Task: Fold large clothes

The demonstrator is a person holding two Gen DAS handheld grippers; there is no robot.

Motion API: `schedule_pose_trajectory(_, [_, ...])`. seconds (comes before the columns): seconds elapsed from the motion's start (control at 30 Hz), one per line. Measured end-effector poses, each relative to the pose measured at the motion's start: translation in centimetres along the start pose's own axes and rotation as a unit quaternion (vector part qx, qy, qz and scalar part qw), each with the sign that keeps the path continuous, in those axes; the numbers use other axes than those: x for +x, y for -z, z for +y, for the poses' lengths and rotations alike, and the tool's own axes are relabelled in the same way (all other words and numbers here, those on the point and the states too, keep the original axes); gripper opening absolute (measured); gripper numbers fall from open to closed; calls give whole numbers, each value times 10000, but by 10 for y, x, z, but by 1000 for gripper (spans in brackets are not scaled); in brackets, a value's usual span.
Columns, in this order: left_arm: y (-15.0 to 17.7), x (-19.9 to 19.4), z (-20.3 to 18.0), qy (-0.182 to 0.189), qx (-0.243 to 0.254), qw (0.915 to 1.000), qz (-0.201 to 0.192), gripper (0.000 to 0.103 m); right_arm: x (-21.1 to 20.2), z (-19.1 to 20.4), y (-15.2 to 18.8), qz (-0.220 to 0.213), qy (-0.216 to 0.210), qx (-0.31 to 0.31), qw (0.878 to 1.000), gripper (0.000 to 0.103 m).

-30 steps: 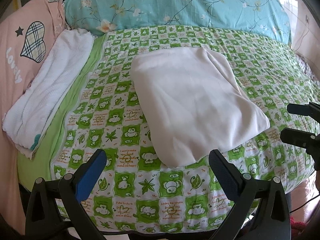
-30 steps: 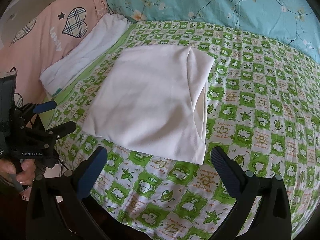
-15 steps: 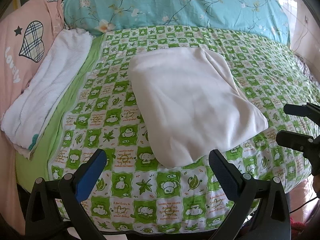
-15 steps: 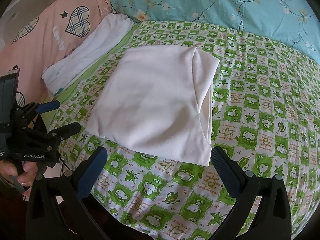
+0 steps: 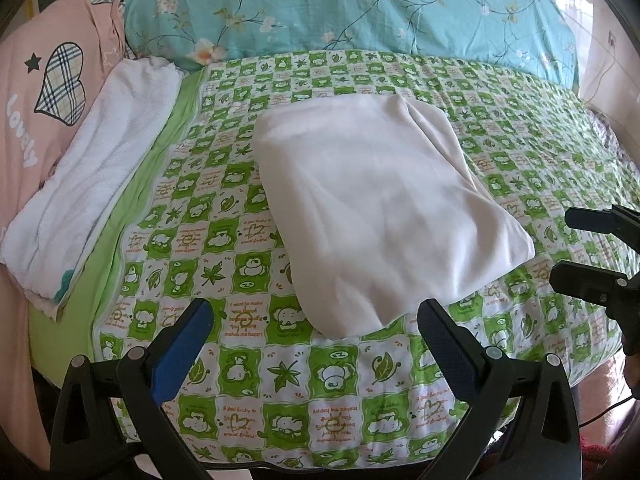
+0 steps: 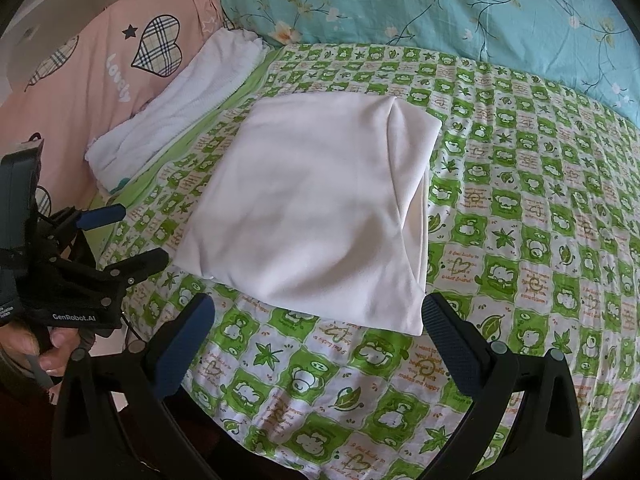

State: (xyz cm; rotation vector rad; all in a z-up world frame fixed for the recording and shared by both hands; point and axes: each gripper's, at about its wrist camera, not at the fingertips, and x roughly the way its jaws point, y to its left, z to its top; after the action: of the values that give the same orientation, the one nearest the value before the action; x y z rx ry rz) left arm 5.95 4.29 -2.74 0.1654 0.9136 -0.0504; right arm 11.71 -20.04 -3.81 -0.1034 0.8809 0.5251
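A white garment (image 5: 380, 200) lies folded into a rough rectangle on the green-and-white checked bedspread (image 5: 280, 384); it also shows in the right wrist view (image 6: 316, 208). My left gripper (image 5: 316, 320) is open and empty, just short of the garment's near corner. My right gripper (image 6: 320, 316) is open and empty, its fingers either side of the garment's near edge. Each gripper shows in the other's view, the right one at the bed's right side (image 5: 592, 256), the left one at the bed's left edge (image 6: 120, 236).
A folded white towel (image 5: 92, 184) lies along the bedspread's left edge. A pink pillow with a plaid heart (image 5: 36, 92) sits left of it. A turquoise floral quilt (image 5: 360, 4) lies across the back. The bed's front edge is just below the grippers.
Both grippers have crept slightly forward toward the garment, which looms a little larger. The garment itself has not moved. Both grippers stay open.
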Motion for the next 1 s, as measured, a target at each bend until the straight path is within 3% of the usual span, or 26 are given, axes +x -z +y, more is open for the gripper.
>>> schedule_pose_trajectory(1.0, [-11,-7,4,8,-99,9997,-222,102,-2,2,-11,-182,-20,54,9998,103])
